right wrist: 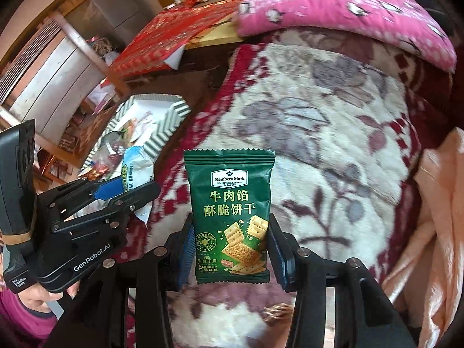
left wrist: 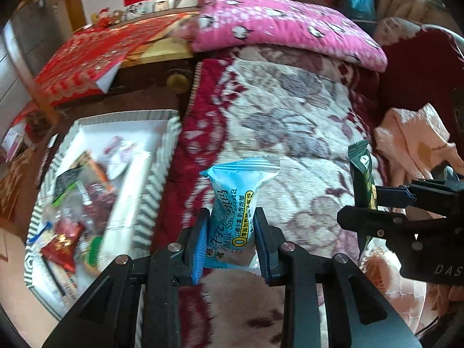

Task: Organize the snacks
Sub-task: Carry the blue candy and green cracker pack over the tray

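Observation:
My left gripper is shut on a light blue milk snack packet, held upright over the flowered blanket. That packet and the left gripper also show at the left of the right wrist view. My right gripper is shut on a green cracker packet, also upright; the green packet and the right gripper appear at the right of the left wrist view. A white box with striped sides holds several snack packets to the left; the box is far left in the right view.
A flowered red and cream blanket covers the bed below both grippers. A pink pillow lies at the back. A pale pink cloth lies at the right. A red cloth covers a cabinet behind the box.

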Tool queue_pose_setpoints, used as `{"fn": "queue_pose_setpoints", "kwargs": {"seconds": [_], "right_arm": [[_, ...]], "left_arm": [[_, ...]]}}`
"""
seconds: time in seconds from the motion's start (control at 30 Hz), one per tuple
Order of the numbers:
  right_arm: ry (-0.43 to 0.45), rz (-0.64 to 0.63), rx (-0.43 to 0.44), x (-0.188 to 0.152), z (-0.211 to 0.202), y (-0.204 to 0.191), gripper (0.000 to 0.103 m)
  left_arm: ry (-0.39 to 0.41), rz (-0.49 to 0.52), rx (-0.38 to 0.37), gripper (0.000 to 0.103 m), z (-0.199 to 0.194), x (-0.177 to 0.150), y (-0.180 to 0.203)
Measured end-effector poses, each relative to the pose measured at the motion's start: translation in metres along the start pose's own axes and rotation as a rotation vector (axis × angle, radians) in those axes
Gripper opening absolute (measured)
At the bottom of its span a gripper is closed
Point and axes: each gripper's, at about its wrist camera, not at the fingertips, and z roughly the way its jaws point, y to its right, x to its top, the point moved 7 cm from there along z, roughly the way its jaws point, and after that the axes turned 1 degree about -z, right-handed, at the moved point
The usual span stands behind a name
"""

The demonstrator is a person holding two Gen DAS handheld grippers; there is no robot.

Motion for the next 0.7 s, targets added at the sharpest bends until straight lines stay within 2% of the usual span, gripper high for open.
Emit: {"fn": "queue_pose_setpoints", "kwargs": {"seconds": [0.47,0.7], "right_arm": [[-0.071,-0.175,0.062,0.032,0.046,-0.098,0.051],[-0.108,-0.252,0.093,0.050,0.073,-0.144,0.051]], "left_arm": [[0.035,-0.162,0.096,0.029,-0.028,-0.008,-0.103],[0.034,-0.273,0.152,0.029,-0.040,-0.020,-0.167]]}}
